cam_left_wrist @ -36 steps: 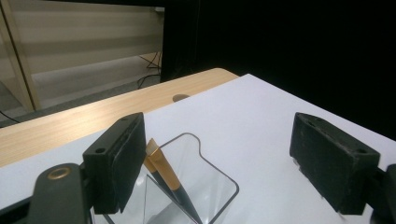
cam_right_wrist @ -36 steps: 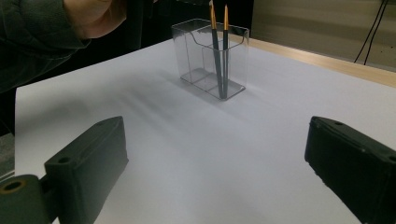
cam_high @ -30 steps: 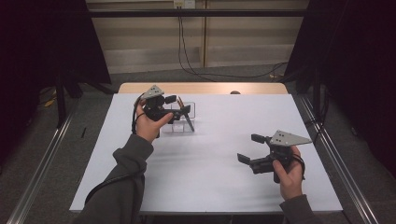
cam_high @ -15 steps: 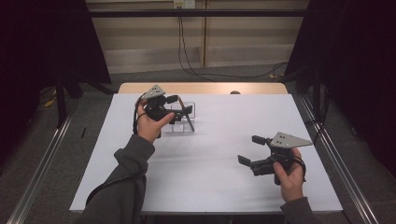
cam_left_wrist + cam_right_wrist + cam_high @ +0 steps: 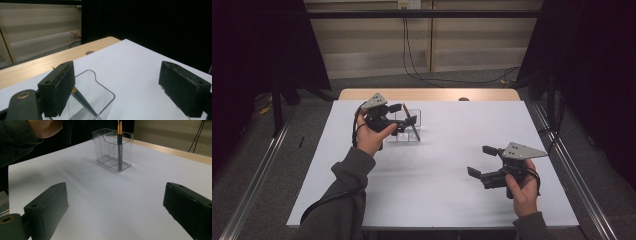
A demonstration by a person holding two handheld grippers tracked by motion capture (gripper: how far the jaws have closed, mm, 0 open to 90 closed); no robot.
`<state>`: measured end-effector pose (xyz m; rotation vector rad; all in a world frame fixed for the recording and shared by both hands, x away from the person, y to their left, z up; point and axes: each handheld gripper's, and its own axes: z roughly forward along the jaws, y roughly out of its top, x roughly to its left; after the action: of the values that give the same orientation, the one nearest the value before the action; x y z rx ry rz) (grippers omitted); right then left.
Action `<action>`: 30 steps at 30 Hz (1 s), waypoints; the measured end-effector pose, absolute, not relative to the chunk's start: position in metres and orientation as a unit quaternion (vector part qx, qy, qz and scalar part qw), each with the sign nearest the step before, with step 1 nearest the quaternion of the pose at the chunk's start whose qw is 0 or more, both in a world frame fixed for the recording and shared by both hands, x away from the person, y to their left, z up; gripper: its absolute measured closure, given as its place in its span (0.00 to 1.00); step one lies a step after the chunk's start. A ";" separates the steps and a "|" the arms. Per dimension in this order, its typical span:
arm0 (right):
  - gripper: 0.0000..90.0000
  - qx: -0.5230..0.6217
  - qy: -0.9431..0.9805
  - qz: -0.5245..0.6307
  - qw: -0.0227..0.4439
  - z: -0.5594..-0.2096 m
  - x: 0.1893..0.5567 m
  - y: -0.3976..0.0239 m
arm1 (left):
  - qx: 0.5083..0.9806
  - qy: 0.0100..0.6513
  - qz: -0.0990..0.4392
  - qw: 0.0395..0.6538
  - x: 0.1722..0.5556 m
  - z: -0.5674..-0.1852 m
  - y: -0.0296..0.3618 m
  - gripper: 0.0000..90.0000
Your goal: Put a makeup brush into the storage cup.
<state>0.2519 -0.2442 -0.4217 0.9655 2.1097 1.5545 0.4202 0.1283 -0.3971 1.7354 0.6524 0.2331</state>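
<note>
A clear plastic holder (image 5: 414, 117) stands on the white table top (image 5: 437, 200), left of centre toward the back. Two dark pencils with orange ends (image 5: 119, 142) stand in one of its compartments (image 5: 112, 152). My left gripper (image 5: 398, 119) hovers right at the holder's left side, jaws wide open. In the left gripper view the holder's rim (image 5: 100, 83) and a pencil (image 5: 83, 101) lie just beside its left jaw, with nothing pressed between the pads (image 5: 116, 82). My right gripper (image 5: 482, 161) rests low at the front right, open and empty (image 5: 115, 202), facing the holder from a distance.
A strip of bare wood (image 5: 427, 94) with a small dark spot (image 5: 463, 99) runs along the table's far edge. Black curtains close both sides, and metal rails (image 5: 572, 165) flank the table. Cables (image 5: 412, 60) trail over the floor behind.
</note>
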 end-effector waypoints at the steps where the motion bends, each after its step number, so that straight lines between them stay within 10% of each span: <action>1: 0.06 0.340 0.743 0.550 0.172 -0.422 0.252 -0.244 | 0.744 0.280 0.100 0.599 0.419 -0.398 0.129 0.15; 30: 0.06 0.342 0.740 0.551 0.180 -0.419 0.249 -0.251 | 0.739 0.274 0.087 0.610 0.394 -0.411 0.149 0.16</action>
<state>0.2492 -0.2505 -0.4193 0.9677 2.0901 1.5562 0.3938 0.1491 -0.4112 1.7057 0.6328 0.2019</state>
